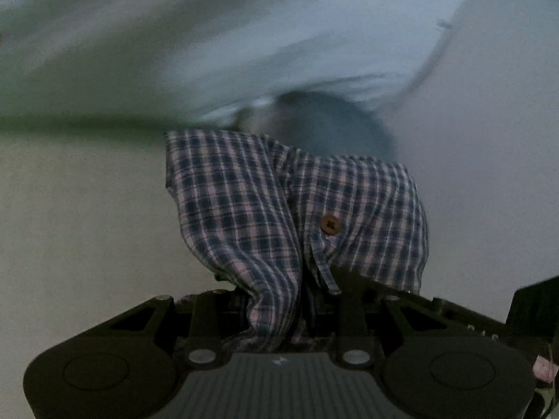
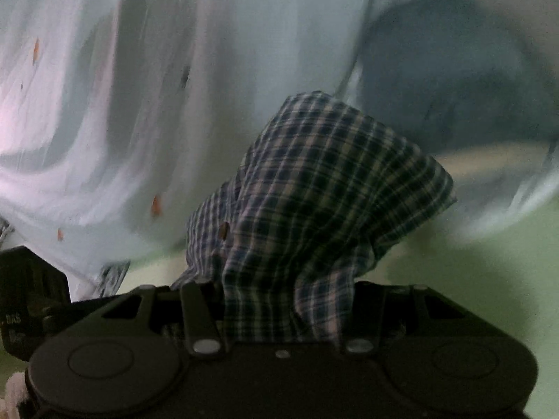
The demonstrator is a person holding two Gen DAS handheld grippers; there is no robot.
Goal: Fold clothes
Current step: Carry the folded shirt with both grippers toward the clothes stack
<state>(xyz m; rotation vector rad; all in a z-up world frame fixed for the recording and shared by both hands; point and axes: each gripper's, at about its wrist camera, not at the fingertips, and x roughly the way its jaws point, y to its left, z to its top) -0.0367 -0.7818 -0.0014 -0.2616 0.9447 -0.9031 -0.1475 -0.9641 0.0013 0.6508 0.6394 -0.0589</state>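
The checked shirt (image 1: 244,202) is thin woven cloth, soft and matt, with a brown wood-look button (image 1: 330,224). Both grippers (image 1: 307,314) (image 2: 279,314) are matt black plastic with dull metal pins.

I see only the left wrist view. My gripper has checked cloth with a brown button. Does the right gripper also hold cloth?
Observer: Yes. In the right wrist view, the right gripper is shut on the checked cloth, which bunches up from between its fingers.
Operator: Is a button visible there too?
Observer: One brown button shows on the left side of that bunch.
Operator: What lies behind the cloth on that side?
Observer: Blurred pale fabric with small orange marks, and a dark blue shape at upper right.
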